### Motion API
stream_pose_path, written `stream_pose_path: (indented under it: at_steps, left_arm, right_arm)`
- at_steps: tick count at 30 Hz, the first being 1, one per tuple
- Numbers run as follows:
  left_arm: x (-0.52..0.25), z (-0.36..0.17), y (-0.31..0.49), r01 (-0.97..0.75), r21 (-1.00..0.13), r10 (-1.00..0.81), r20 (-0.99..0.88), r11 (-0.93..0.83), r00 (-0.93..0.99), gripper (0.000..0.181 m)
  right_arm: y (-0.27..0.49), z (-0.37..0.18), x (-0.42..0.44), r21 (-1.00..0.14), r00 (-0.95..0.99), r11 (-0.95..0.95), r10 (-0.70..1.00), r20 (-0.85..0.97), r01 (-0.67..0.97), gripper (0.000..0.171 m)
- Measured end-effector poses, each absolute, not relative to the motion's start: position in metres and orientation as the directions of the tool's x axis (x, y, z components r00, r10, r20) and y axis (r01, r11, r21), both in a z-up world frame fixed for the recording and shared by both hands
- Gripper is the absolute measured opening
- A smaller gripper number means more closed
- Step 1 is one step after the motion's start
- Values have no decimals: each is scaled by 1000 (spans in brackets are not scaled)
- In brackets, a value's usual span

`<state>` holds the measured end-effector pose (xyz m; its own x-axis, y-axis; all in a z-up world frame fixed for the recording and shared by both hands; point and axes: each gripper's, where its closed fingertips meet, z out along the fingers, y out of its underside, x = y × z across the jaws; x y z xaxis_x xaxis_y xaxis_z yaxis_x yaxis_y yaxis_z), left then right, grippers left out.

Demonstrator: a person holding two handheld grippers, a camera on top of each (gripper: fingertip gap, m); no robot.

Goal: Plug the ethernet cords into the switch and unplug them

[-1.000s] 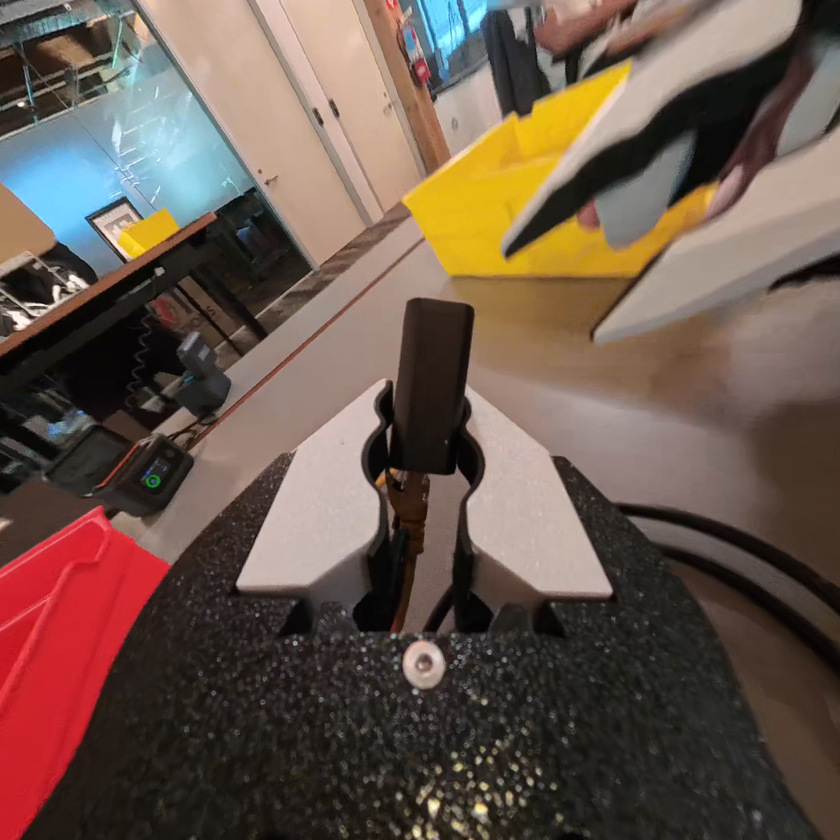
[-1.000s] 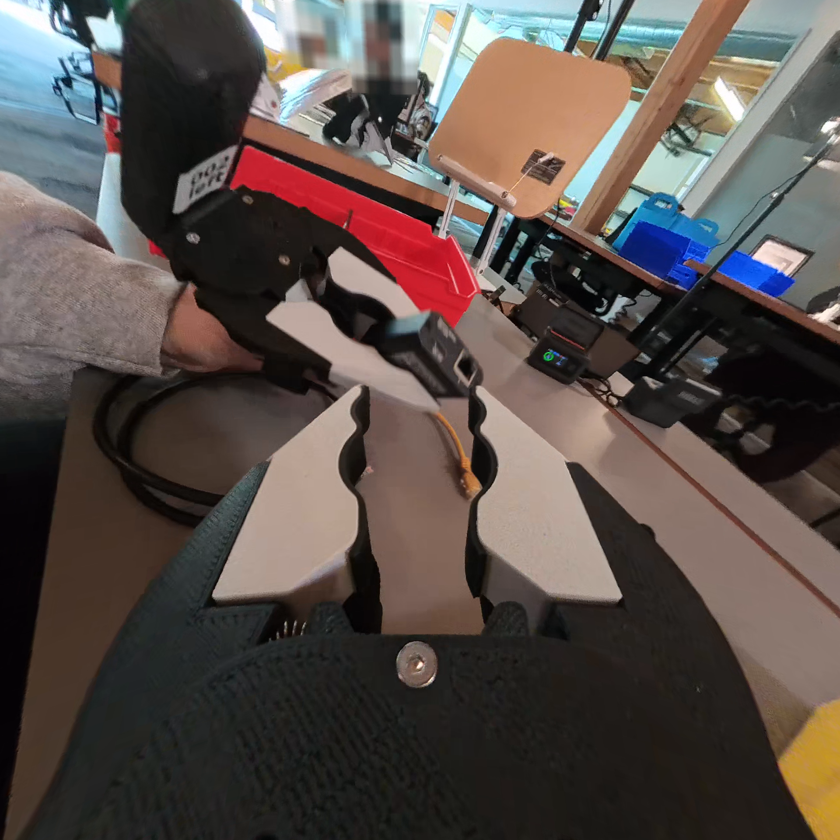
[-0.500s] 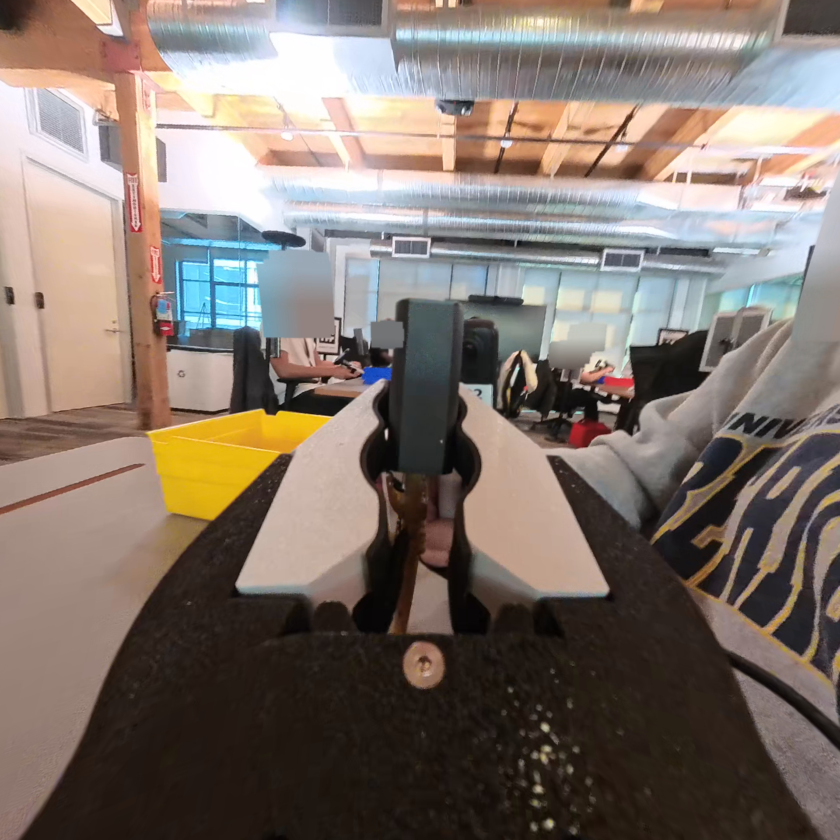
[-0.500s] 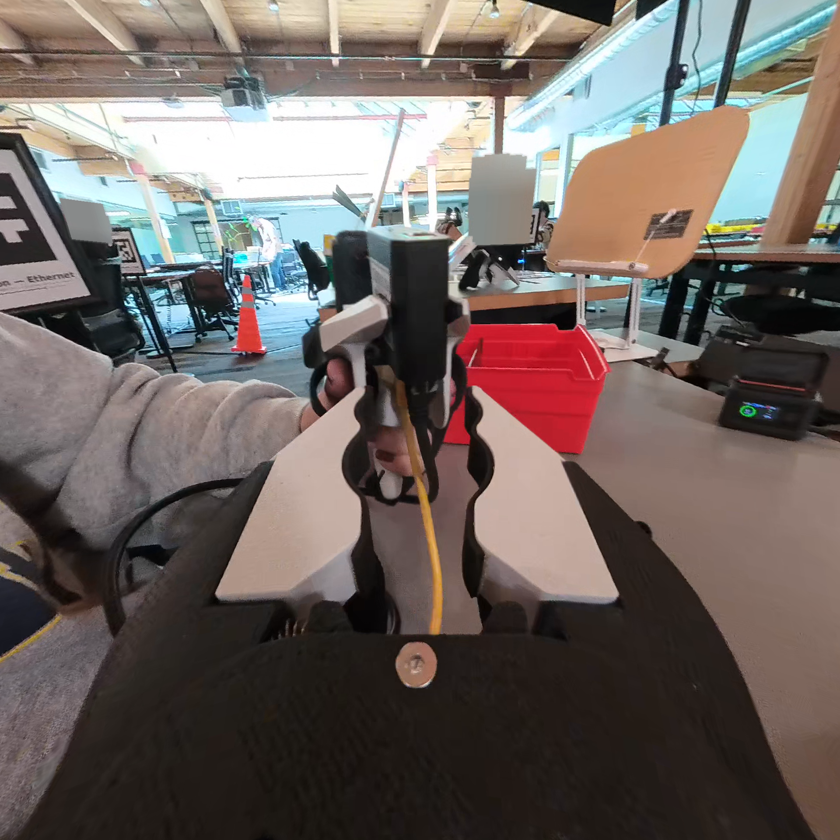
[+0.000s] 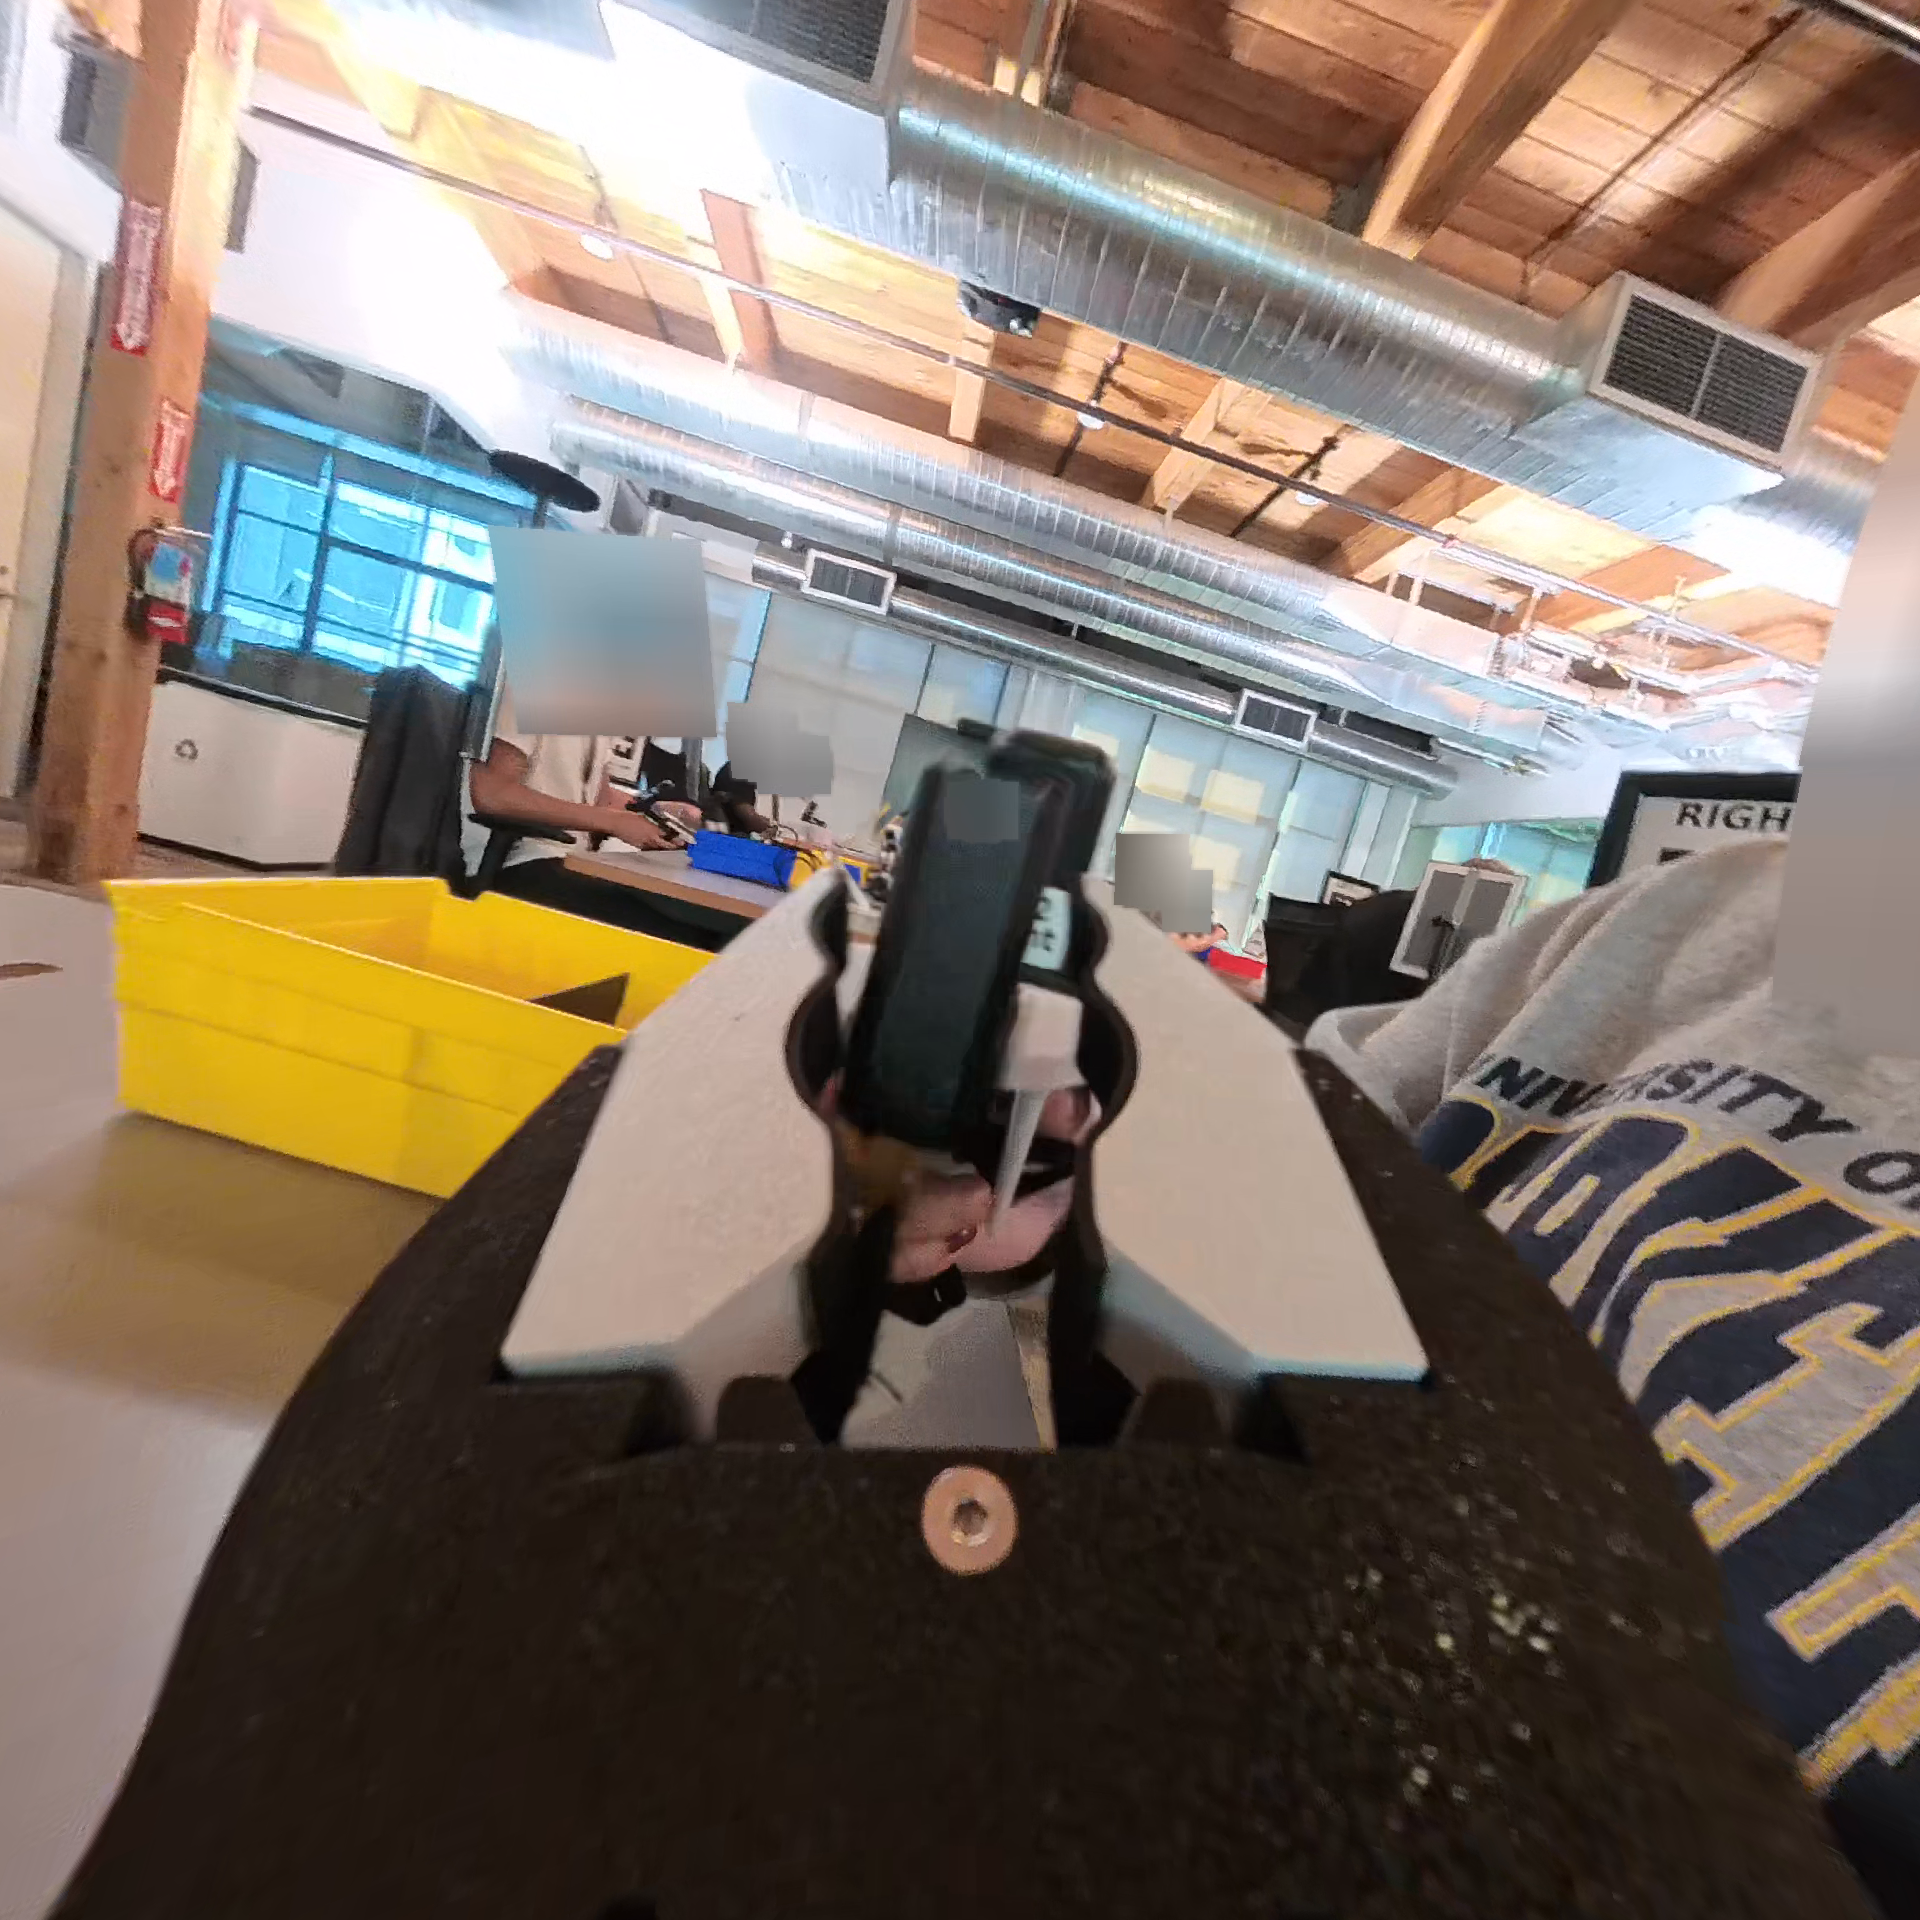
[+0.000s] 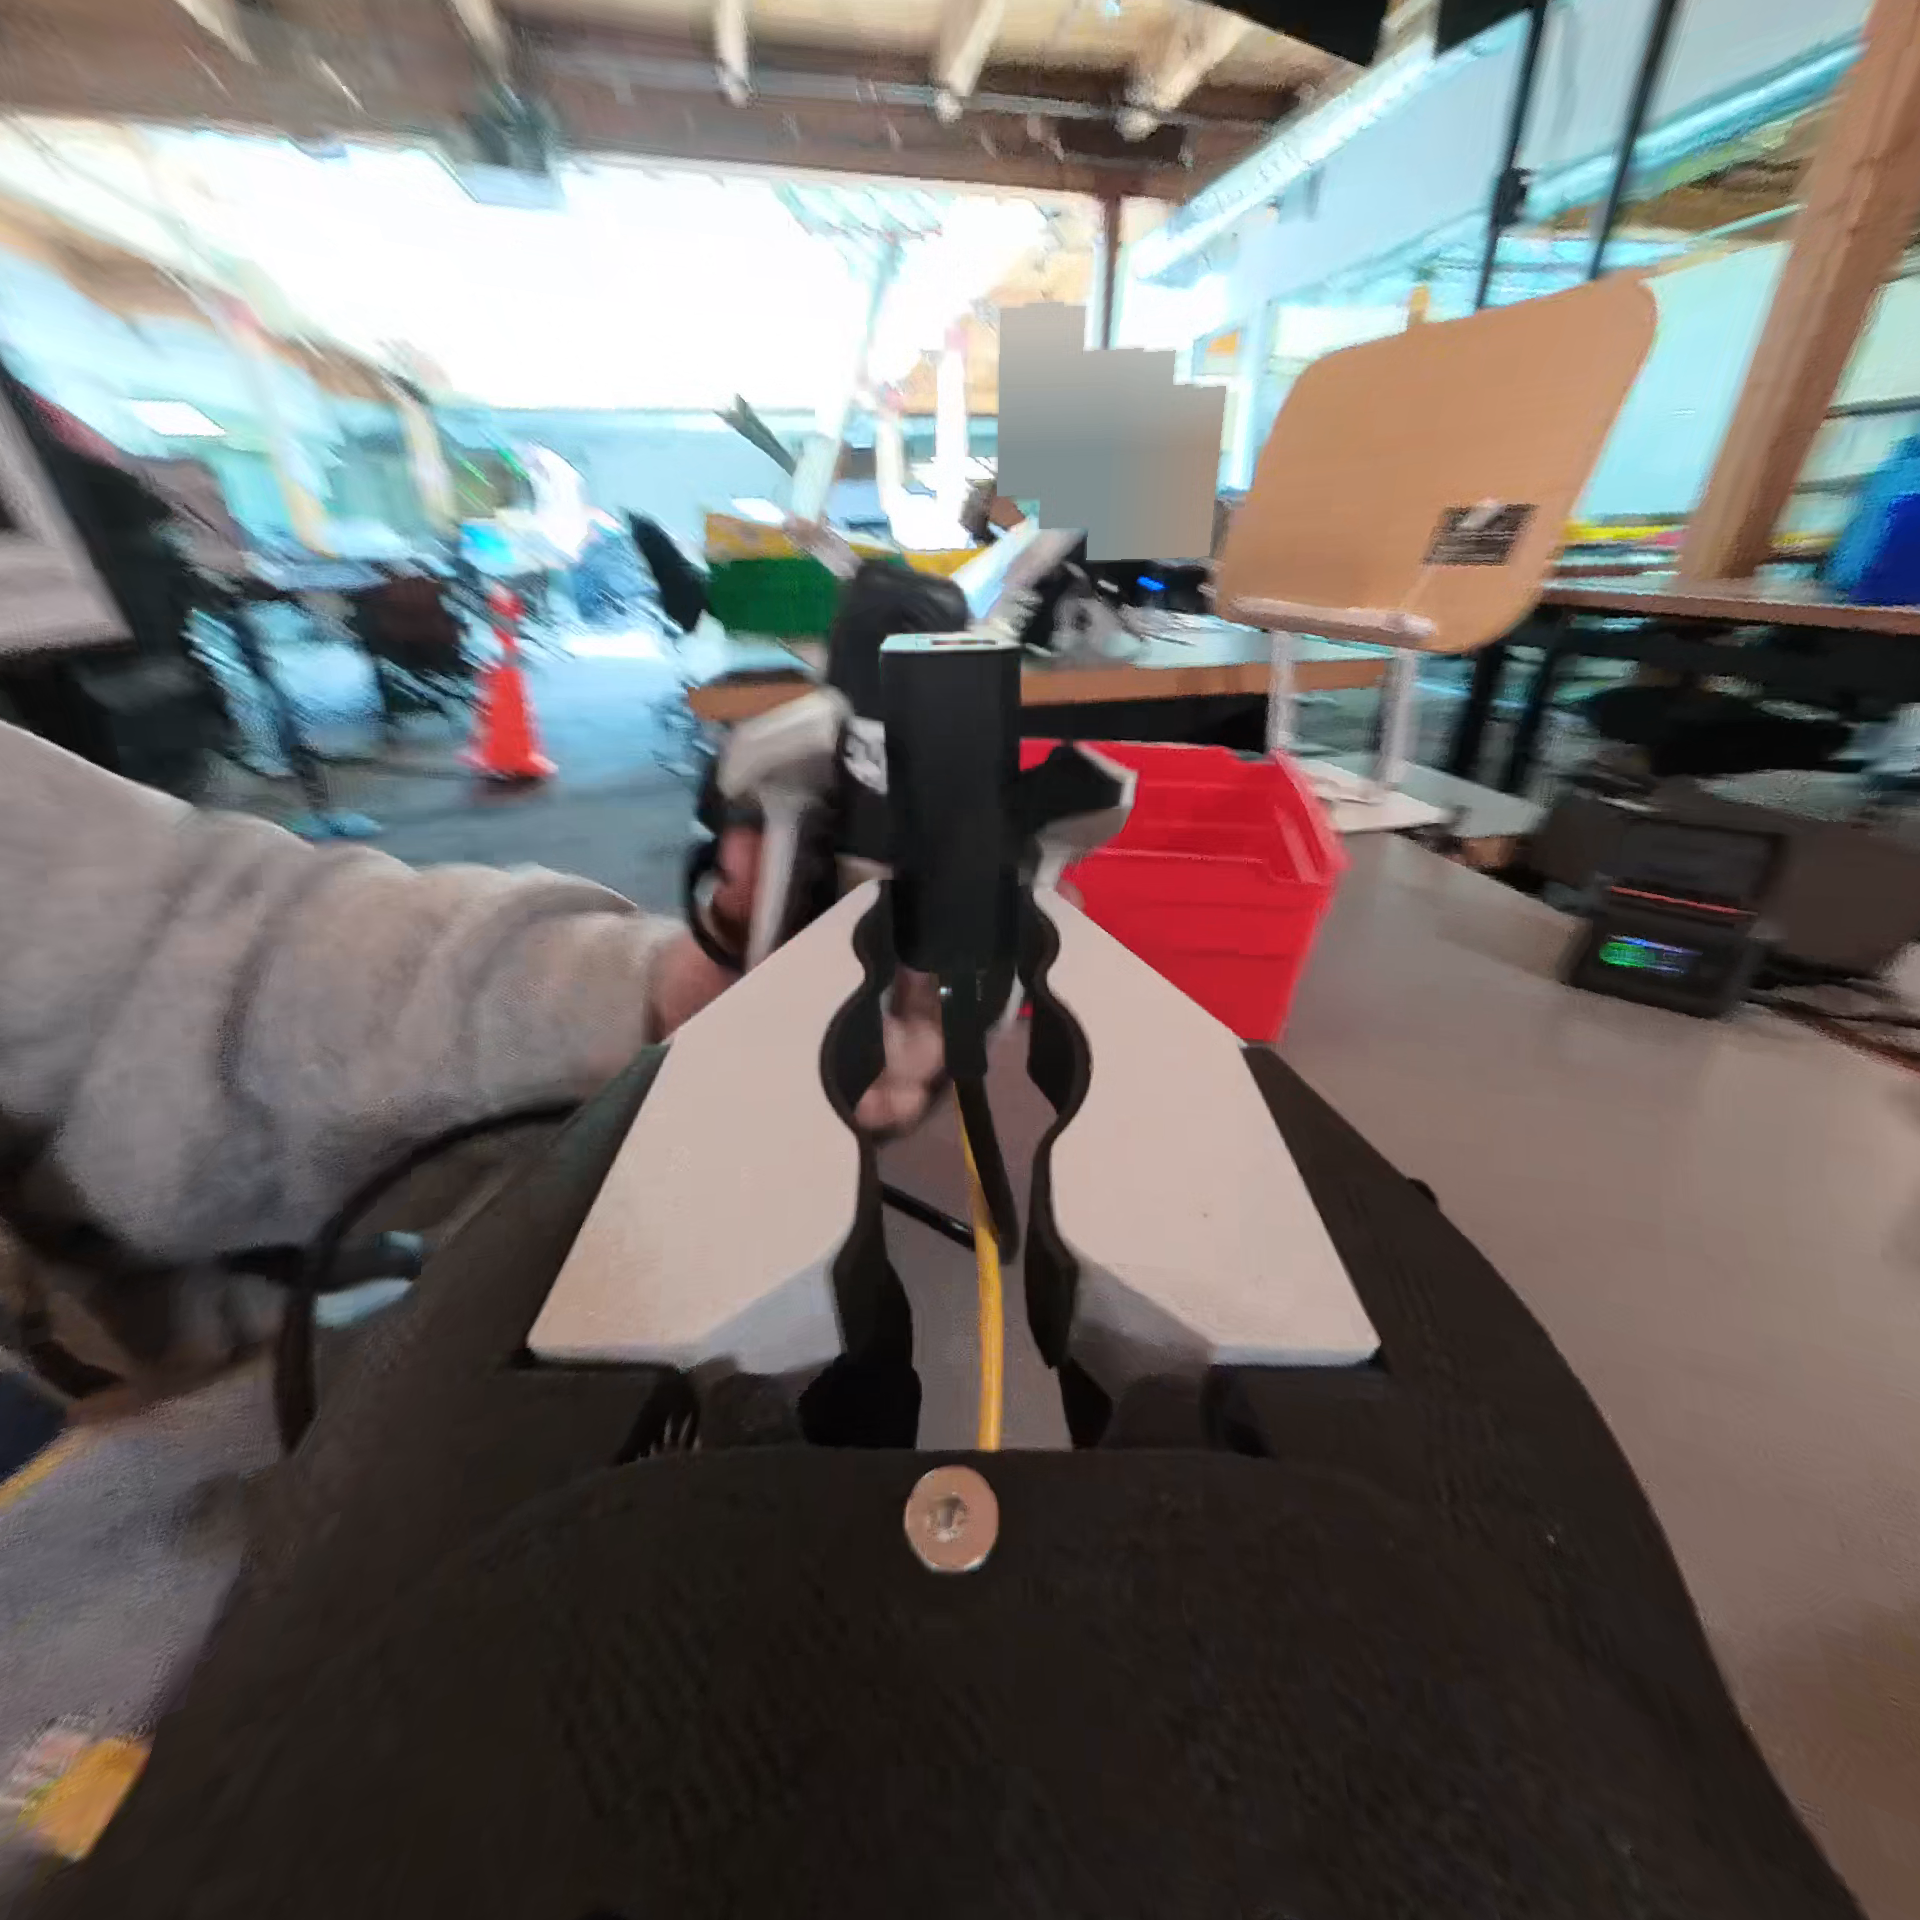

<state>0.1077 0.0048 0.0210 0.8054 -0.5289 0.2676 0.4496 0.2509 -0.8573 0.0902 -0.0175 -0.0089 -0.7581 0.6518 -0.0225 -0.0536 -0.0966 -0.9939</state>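
Note:
The black switch [image 5: 951, 966] stands upright in the air between both grippers, which face each other. My right gripper [image 6: 961, 904] is shut on the lower end of the switch [image 6: 945, 790]. My left gripper [image 5: 956, 904] is open, with its jaws a little apart on either side of the switch. In the right wrist view the left gripper's white fingers [image 6: 779, 758] are spread behind the switch. A yellow ethernet cord [image 6: 985, 1309] hangs from the switch's underside between my right fingers, with a black cord beside it. One right finger [image 5: 1039, 1039] shows past the switch.
A yellow bin [image 5: 312, 1008] sits on the grey table [image 5: 156, 1247] at the left. A red bin [image 6: 1195, 862] and a small black device with a lit screen [image 6: 1652, 951] are on the table ahead. A grey sleeve [image 6: 260, 987] and a black cable loop [image 6: 312, 1299] lie left. The tips of both grippers are at nearly the same place.
Both grippers swung up from the table to face each other. My right gripper closed on the switch. My left gripper's jaws opened off it, and the switch now tilts slightly.

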Motion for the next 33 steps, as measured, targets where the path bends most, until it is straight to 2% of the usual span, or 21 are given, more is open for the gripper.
stream_pose_path:
  at_steps: [3, 5, 7, 10, 12, 14, 16, 23, 27, 28, 30, 33]
  left_arm:
    - [84, 27, 3, 388, -884, -404, 265, 260, 876, 78]
    - [71, 20, 3, 202, -950, -246, 143, 236, 959, 84]
    - [59, 9, 2, -37, -988, -76, -49, 153, 996, 86]
    - [46, -5, 2, -364, -931, 92, -366, -32, 926, 85]
    - [43, -13, 3, -540, -828, 138, -559, -152, 818, 84]
    - [40, -22, 5, -663, -703, 156, -708, -258, 689, 82]
    - [46, -35, 11, -738, -599, 111, -794, -311, 598, 76]
    - [60, -78, 23, -843, -376, -45, -905, -385, 424, 54]
    - [60, -94, 27, -840, -342, -92, -905, -421, 415, 38]
    - [58, -93, 26, -839, -338, -81, -910, -426, 408, 26]
    - [58, -95, 24, -839, -356, -87, -901, -411, 425, 22]
    - [56, -101, 23, -813, -425, -93, -863, -399, 497, 21]
  right_arm:
    - [1, -17, 76, -989, -610, 115, 779, 148, -94, 20]
    - [16, -21, 67, -956, -485, 273, 826, 288, -102, 20]
    - [31, -24, 60, -875, -344, 473, 809, 477, -103, 20]
    - [47, -28, 54, -636, -148, 770, 623, 768, -61, 20]
    - [50, -31, 52, -436, -59, 900, 434, 899, -25, 20]
    - [47, -40, 51, -307, -53, 952, 306, 950, -3, 20]
    - [41, -52, 51, -291, -102, 957, 288, 952, -10, 20]
    - [29, -73, 53, -275, -194, 961, 265, 945, -27, 21]
    - [24, -88, 55, -260, -266, 965, 239, 934, -47, 21]
    - [23, -91, 56, -267, -278, 962, 242, 930, -57, 22]
    - [22, -89, 58, -308, -281, 947, 273, 920, -89, 33]
    - [29, -90, 59, -404, -352, 912, 359, 865, -64, 39]
